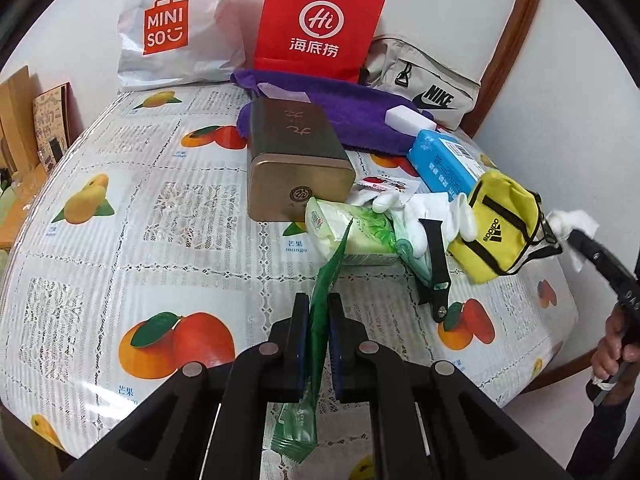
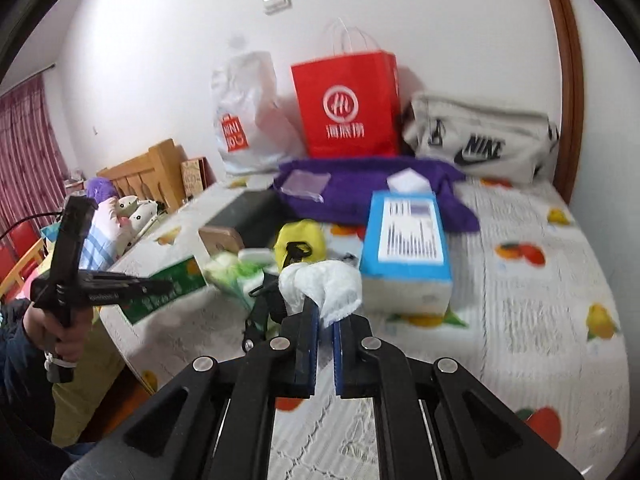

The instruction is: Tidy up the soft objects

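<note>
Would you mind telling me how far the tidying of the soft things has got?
Nothing looks sorted yet. In hand: the left gripper pinches a green plastic bag, and the right gripper holds a white tissue. Left on the table: purple towel, yellow mini bag, white gloves.

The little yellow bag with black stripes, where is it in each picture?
Left wrist view: the yellow bag sits at the right, beside the blue pack.
Right wrist view: it peeks out in the middle, behind the white cloth.
Shared landmark: the red paper bag at the back.
</note>
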A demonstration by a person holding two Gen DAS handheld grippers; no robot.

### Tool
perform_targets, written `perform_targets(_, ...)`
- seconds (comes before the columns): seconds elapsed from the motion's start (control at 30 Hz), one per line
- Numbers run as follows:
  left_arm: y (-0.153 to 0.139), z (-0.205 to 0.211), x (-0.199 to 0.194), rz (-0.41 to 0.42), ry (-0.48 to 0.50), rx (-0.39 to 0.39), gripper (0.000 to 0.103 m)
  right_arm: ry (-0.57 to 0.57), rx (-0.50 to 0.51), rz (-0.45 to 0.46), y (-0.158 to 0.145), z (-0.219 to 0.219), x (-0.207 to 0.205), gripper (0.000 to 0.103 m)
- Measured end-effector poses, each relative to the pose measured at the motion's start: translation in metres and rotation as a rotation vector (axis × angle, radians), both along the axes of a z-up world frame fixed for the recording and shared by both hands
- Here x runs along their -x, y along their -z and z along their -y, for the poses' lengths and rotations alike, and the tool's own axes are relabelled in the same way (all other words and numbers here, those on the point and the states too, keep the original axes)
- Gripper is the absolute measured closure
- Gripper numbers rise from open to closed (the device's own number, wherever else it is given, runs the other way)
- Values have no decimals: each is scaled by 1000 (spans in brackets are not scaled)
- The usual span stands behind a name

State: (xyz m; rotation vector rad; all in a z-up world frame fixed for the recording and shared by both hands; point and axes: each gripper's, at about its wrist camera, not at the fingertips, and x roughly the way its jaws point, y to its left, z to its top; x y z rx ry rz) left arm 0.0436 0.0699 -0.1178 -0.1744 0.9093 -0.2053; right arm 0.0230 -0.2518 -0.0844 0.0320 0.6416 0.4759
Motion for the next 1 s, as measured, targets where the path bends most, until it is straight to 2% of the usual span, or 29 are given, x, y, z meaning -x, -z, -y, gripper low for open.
perform_targets(0.3,-8,-1,1,24,2,11,95,56,6,25,-14,15,5,97)
perform_targets(0.67,-19,-12,9,45,-31,34,95,119,27,-63,10,34,-2,97)
perform_targets(1.0,-45,-8,1,83,-29,22,95,147,27,-98,8,34,-19,97)
